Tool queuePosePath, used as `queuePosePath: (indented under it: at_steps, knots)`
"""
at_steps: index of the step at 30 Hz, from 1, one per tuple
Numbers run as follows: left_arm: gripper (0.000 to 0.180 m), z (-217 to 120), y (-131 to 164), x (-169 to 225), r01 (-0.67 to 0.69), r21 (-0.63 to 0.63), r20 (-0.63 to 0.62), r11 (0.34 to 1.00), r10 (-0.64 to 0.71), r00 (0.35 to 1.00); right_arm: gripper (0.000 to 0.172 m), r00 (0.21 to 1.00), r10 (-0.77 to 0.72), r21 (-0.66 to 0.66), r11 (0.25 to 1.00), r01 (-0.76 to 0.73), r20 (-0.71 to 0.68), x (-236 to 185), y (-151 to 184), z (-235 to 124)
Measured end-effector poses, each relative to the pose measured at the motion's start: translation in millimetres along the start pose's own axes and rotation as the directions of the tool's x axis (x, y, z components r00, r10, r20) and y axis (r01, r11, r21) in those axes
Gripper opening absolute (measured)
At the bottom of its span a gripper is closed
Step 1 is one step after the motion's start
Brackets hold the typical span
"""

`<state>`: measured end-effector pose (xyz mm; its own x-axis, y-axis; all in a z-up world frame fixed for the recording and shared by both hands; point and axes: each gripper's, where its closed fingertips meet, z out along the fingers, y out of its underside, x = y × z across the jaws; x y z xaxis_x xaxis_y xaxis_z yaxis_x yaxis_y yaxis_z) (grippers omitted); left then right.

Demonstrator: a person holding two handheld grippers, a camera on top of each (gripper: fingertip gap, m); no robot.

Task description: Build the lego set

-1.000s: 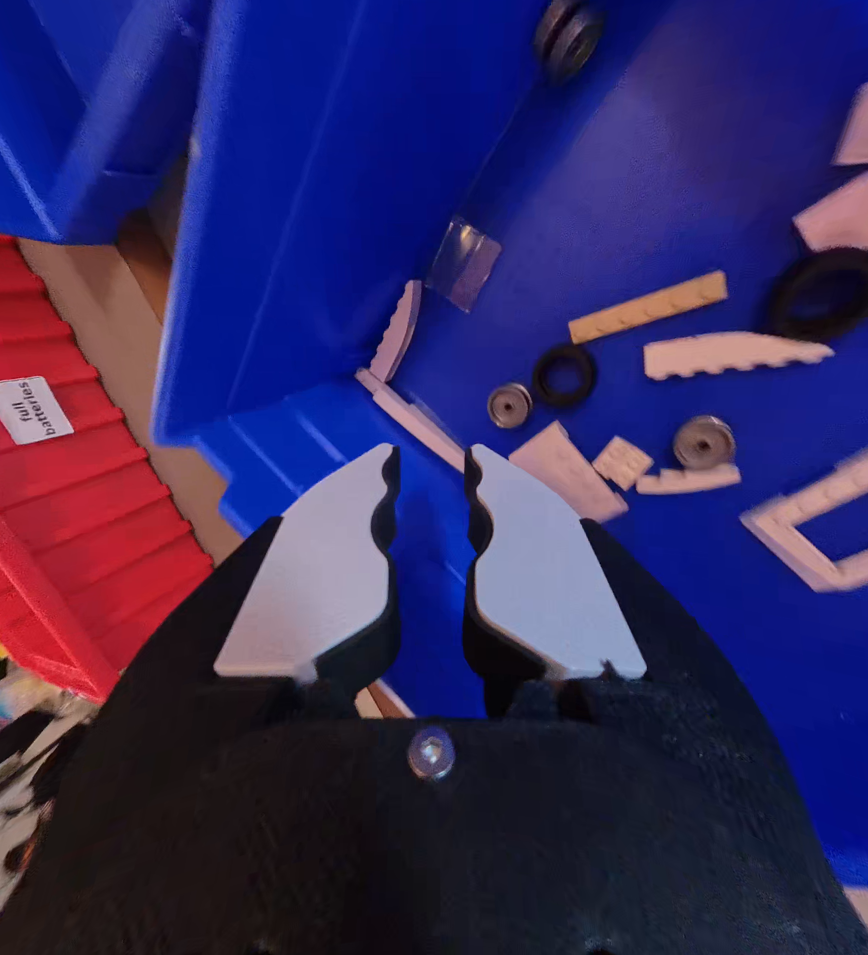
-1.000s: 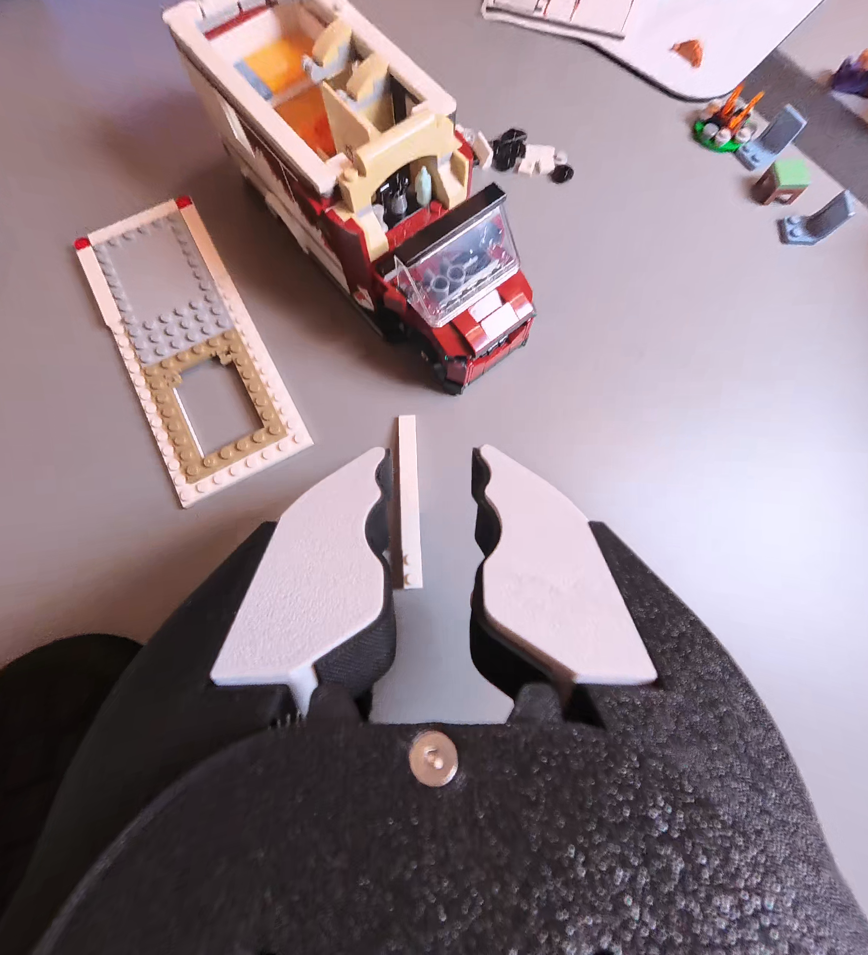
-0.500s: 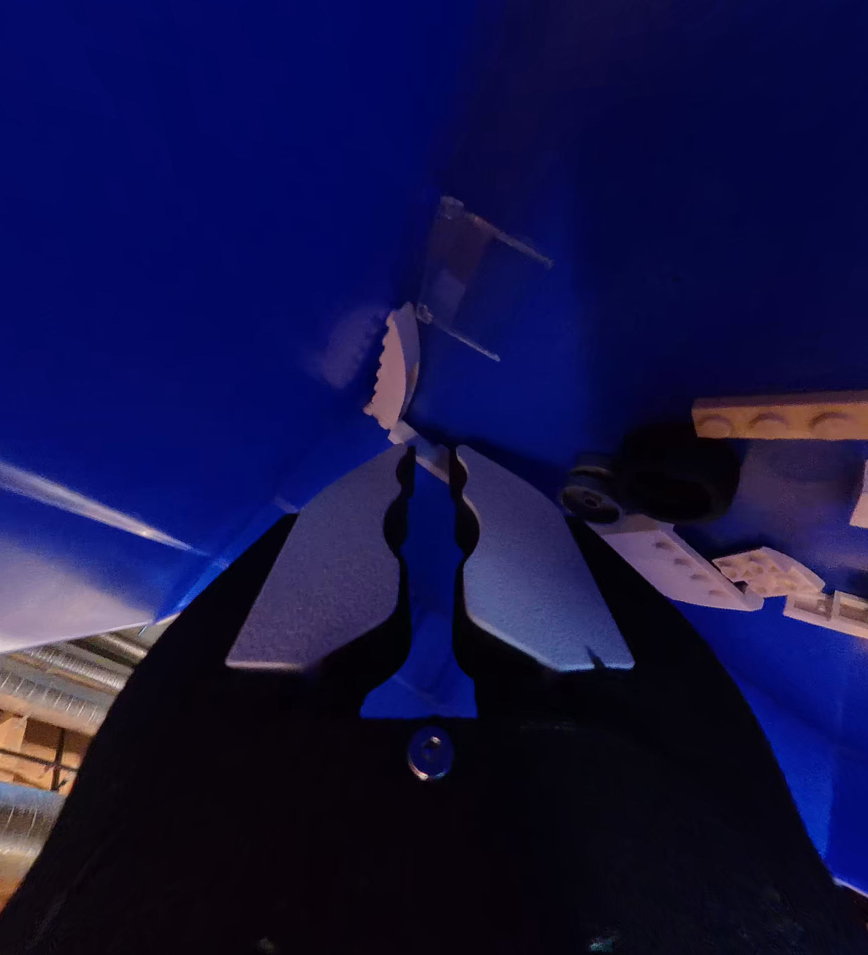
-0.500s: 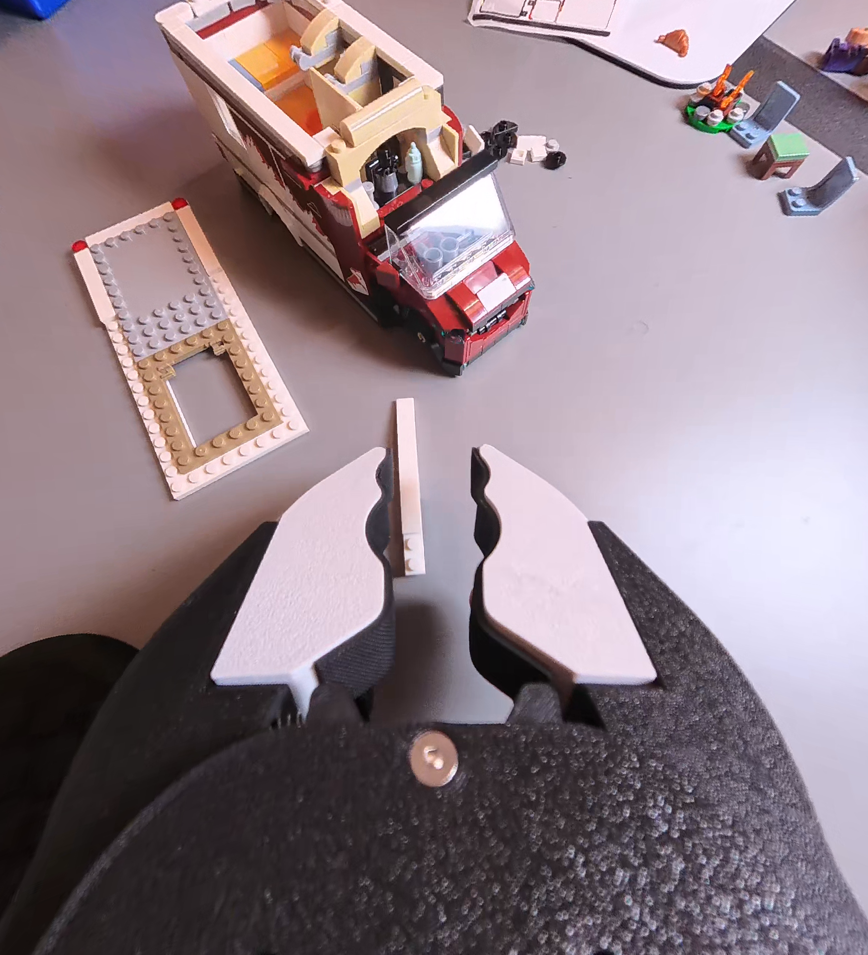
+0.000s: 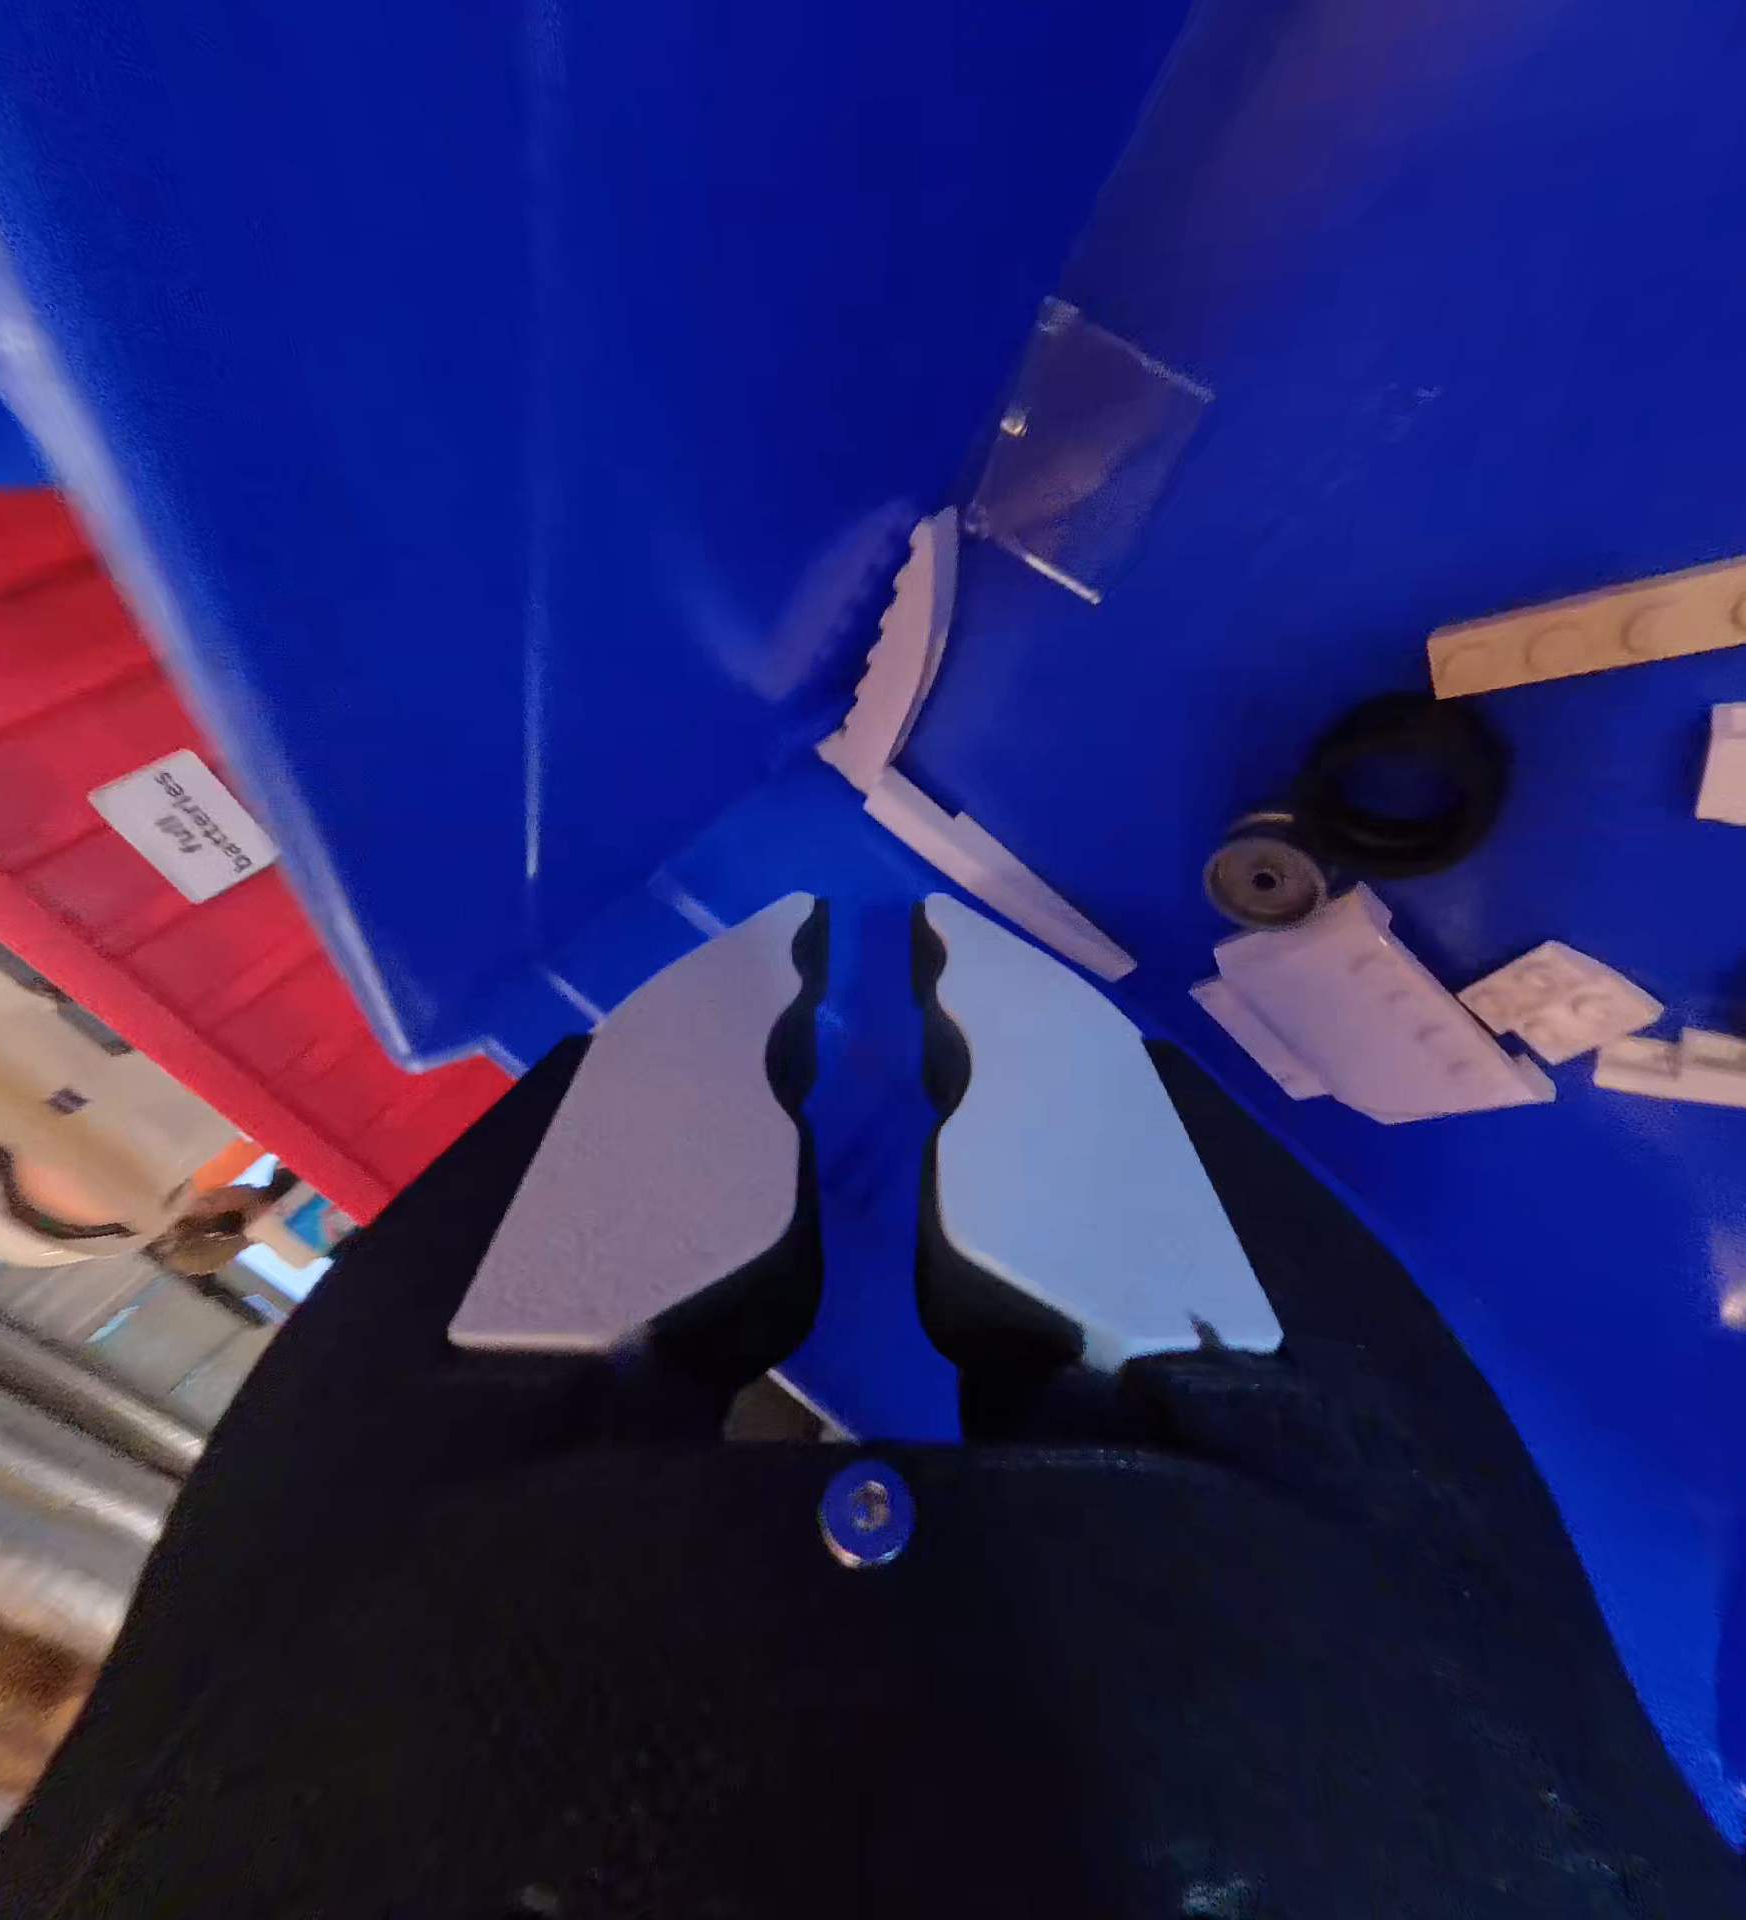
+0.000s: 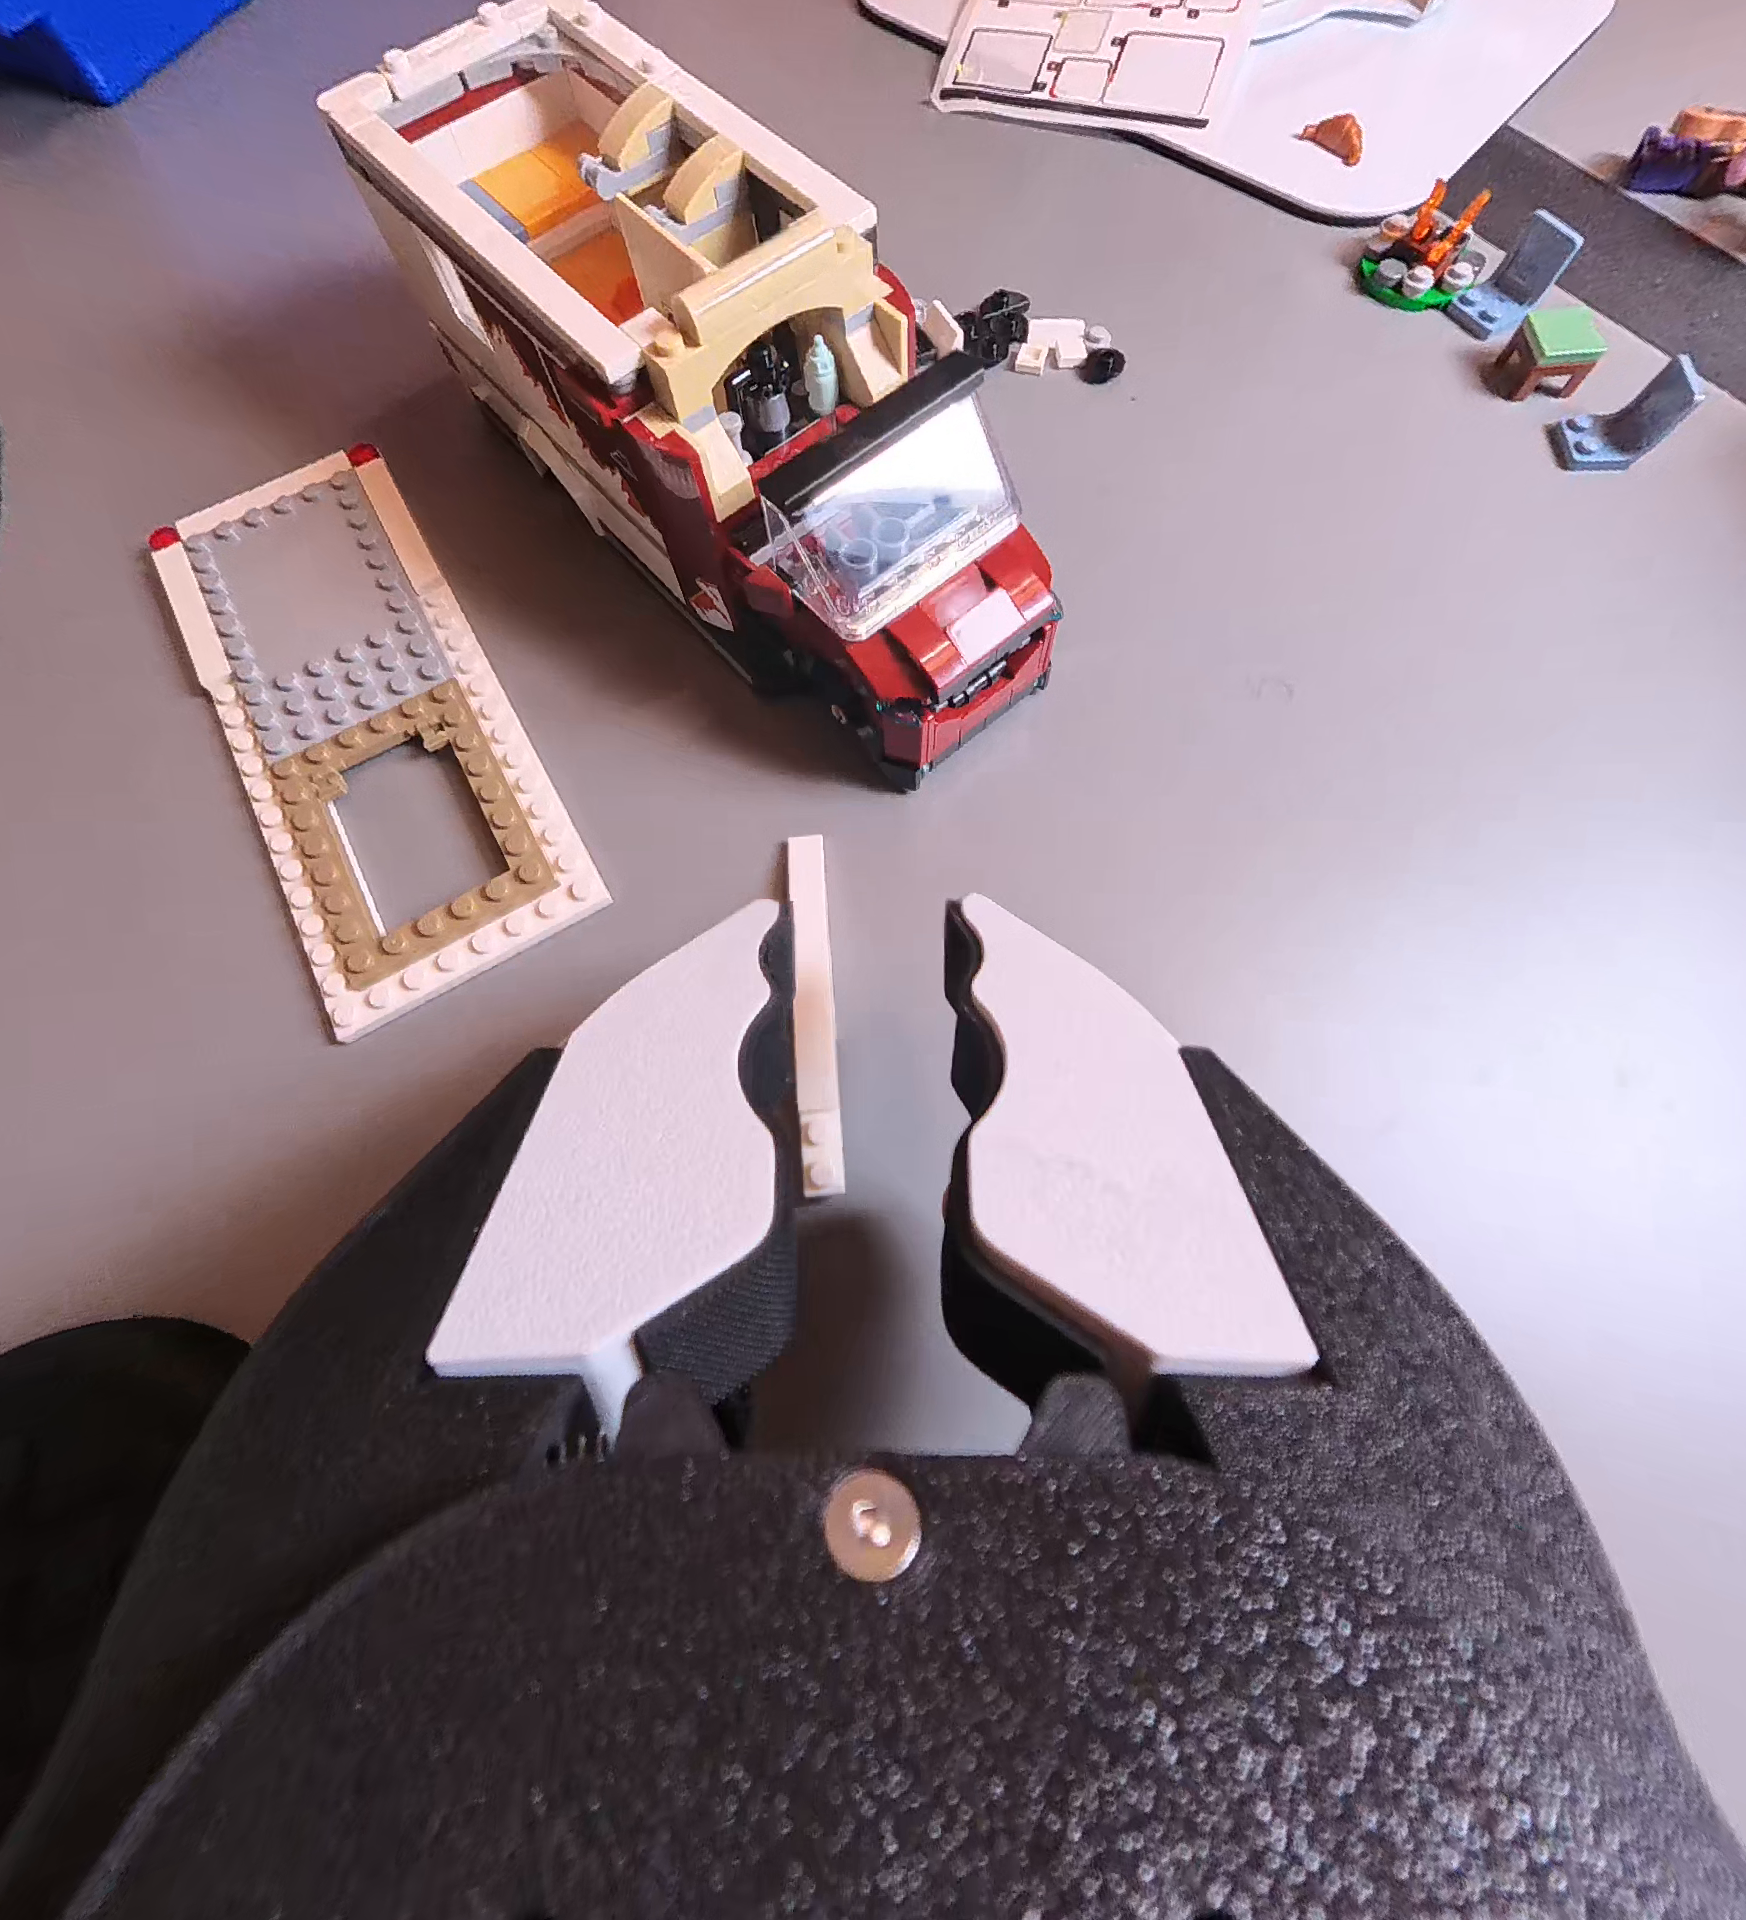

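Note:
In the left wrist view my left gripper is inside a blue bin. Its jaws stand a little apart with nothing between them. A long white strip lies just ahead of the right fingertip, and a curved white piece leans in the corner beyond it. In the right wrist view my right gripper is open over the grey table. A long white plate lies on the table between the fingers, against the left pad, with a clear gap to the right pad.
The bin also holds a clear panel, a tan plate, a black tyre, a grey wheel hub and white wedges. A red bin stands left. A red-and-white brick camper, a studded roof plate, small builds and a paper sheet lie ahead. Tip to tip, the grippers are about 70 centimetres apart.
My left gripper dipped deep into the bin's corner, then drew back a little, and its jaws narrowed slightly. My right gripper barely shifted; the white plate stays between its open fingers.

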<state>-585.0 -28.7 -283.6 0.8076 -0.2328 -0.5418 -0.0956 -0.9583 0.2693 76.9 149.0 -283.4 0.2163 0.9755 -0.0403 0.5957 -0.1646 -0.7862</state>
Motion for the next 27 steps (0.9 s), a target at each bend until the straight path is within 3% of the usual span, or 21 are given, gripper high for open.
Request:
queuePosePath:
  at_steps: [1,6,10,13,16,20,22,25,27]
  knots:
    - [0.019,3.3,0.0,0.3,-0.034,-0.022,0.033,0.999,0.035,0.999,0.027,1.0,-0.003,0.001,1.0,0.003,0.001,-0.7,-0.7,1.1]
    - [0.01,15.6,4.5,-10.3,-0.233,-0.234,0.178,0.944,0.277,0.944,0.026,1.0,-0.003,-0.011,1.0,0.003,0.001,-1.2,1.3,2.6]
    - [0.0,27.4,11.1,2.6,-0.387,-0.327,0.092,0.862,0.437,0.895,0.026,1.0,0.005,-0.015,1.0,-0.005,-0.01,0.3,3.7,-1.0]
    - [0.0,25.7,8.1,5.6,-0.364,-0.238,0.039,0.9,0.384,0.923,0.026,1.0,0.024,-0.012,1.0,-0.024,-0.014,3.0,5.7,-2.6]
    - [0.002,14.2,-12.0,33.0,-0.265,0.046,-0.165,0.963,0.269,0.949,0.026,0.999,0.039,0.002,0.999,-0.039,-0.006,3.4,4.3,-1.0]
    - [0.005,1.5,-23.5,32.6,-0.21,0.189,-0.173,0.959,0.243,0.954,0.026,1.0,0.031,0.006,0.999,-0.031,0.002,1.3,1.7,2.7]
    - [0.008,-2.8,-24.0,22.1,-0.156,0.199,-0.149,0.968,0.187,0.971,0.026,1.0,0.027,0.002,1.0,-0.027,0.006,0.7,1.2,3.9]
    - [0.023,6.1,-8.1,2.8,-0.157,0.077,-0.05,0.985,0.161,0.986,0.025,1.0,0.024,0.004,1.0,-0.024,0.011,-0.3,-0.3,5.7]
    - [0.033,8.3,-2.5,1.5,-0.138,0.047,-0.05,0.989,0.14,0.989,0.026,1.0,0.024,0.005,1.0,-0.024,0.014,-1.3,-0.2,6.2]
